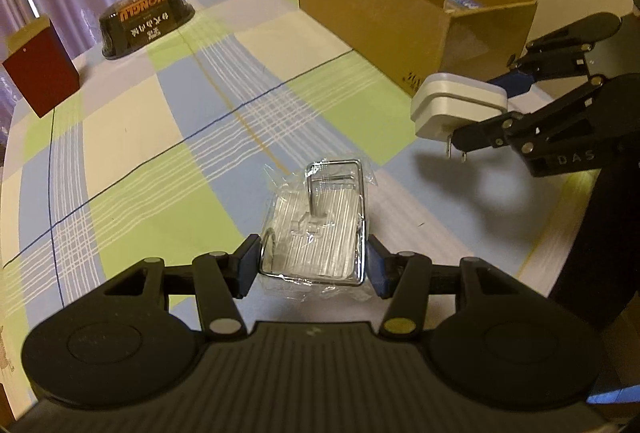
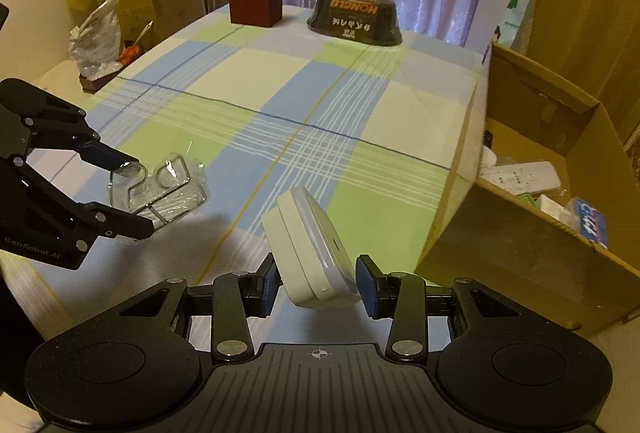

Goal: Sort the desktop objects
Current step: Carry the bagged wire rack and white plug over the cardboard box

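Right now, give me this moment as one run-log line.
left gripper: shut on bagged wire rack | right gripper: shut on white adapter | cardboard box: open, right

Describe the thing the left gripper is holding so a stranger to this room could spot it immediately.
Start at the big open cardboard box on the checked tablecloth, then come toward the near edge. There the left gripper clamps a wire hook rack sealed in a clear plastic bag. Its shiny wire frame sets it apart from the solid white plug adapter in the right gripper.
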Available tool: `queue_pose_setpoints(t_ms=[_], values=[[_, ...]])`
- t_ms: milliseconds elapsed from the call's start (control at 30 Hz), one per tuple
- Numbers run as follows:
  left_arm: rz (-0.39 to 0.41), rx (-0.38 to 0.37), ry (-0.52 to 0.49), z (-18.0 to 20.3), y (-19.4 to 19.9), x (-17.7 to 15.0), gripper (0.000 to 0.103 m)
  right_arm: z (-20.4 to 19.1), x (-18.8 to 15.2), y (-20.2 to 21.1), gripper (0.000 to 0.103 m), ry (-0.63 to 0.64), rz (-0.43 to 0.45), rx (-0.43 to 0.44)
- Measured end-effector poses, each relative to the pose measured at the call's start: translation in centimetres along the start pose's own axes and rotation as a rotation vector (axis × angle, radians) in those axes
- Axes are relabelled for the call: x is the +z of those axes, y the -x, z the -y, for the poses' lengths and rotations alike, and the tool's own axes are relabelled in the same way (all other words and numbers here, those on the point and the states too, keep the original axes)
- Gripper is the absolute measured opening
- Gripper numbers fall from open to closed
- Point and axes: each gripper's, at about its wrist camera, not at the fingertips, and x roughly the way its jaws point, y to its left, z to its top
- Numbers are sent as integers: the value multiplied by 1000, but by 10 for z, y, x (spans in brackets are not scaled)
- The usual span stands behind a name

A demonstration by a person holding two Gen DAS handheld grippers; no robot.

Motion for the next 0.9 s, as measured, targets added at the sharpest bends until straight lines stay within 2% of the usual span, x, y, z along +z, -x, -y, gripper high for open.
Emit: queue_pose_setpoints(t_ms=[533, 733, 900], values=[[45, 14, 25, 29, 37, 19, 49, 14, 3, 43, 40, -54, 36, -35], [68, 10, 22, 36, 40, 42, 49, 30, 10, 58, 40, -94, 66, -54], [101, 5, 0, 47, 38, 73, 49, 56, 20, 75, 40, -134, 108, -94]])
